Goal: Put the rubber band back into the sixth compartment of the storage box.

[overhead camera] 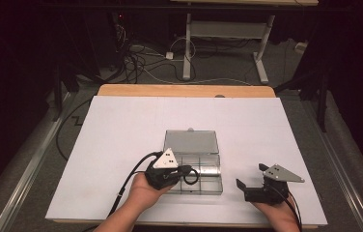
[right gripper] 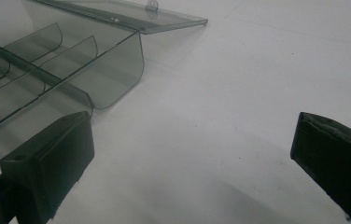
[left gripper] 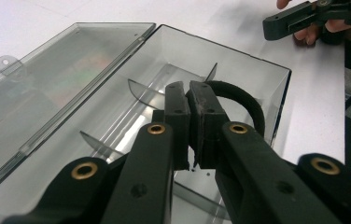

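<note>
A clear plastic compartment box [overhead camera: 218, 187] lies open near the table's front, its lid [overhead camera: 191, 141] folded flat on the far side. My left gripper [overhead camera: 185, 172] hovers over the box's left part, shut on a black rubber loop [overhead camera: 192, 176]. In the left gripper view the pads [left gripper: 178, 100] pinch the loop [left gripper: 247, 101] above the box's dividers, with the box wall [left gripper: 239, 60] and lid [left gripper: 47, 74] behind. My right gripper [overhead camera: 251, 175] rests to the right of the box, open and holding nothing. Its view [right gripper: 190, 158] looks across bare table past the box corner [right gripper: 117, 65].
A white sheet [overhead camera: 121, 125] covers the table, with a wooden strip [overhead camera: 184, 90] along the far edge. Beyond it are desk legs [overhead camera: 187, 48] and loose cables [overhead camera: 141, 60] on the floor. One finger [left gripper: 288, 22] of the right gripper shows beyond the box.
</note>
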Demonstrator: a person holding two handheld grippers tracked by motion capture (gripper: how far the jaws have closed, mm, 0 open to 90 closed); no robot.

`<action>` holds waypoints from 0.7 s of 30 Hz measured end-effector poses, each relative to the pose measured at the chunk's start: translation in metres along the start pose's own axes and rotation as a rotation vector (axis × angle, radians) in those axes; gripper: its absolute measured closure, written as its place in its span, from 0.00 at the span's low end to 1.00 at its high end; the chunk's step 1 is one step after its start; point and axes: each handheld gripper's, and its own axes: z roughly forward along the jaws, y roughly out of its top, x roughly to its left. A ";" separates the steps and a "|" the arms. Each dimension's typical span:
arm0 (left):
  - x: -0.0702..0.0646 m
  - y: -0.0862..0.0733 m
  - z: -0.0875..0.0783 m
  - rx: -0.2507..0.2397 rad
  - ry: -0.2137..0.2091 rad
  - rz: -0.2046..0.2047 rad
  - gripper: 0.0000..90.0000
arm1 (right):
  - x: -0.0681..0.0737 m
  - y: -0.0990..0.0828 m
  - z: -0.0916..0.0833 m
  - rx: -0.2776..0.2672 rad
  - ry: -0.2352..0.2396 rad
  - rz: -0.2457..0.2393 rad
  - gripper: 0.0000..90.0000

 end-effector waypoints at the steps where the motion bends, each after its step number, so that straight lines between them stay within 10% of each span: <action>1: 0.000 0.001 0.000 0.001 -0.001 0.002 0.94 | 0.000 0.000 0.000 0.000 0.001 0.000 0.00; 21: -0.014 0.027 0.027 0.019 -0.032 0.048 0.94 | 0.000 0.000 0.000 -0.001 0.003 0.002 0.00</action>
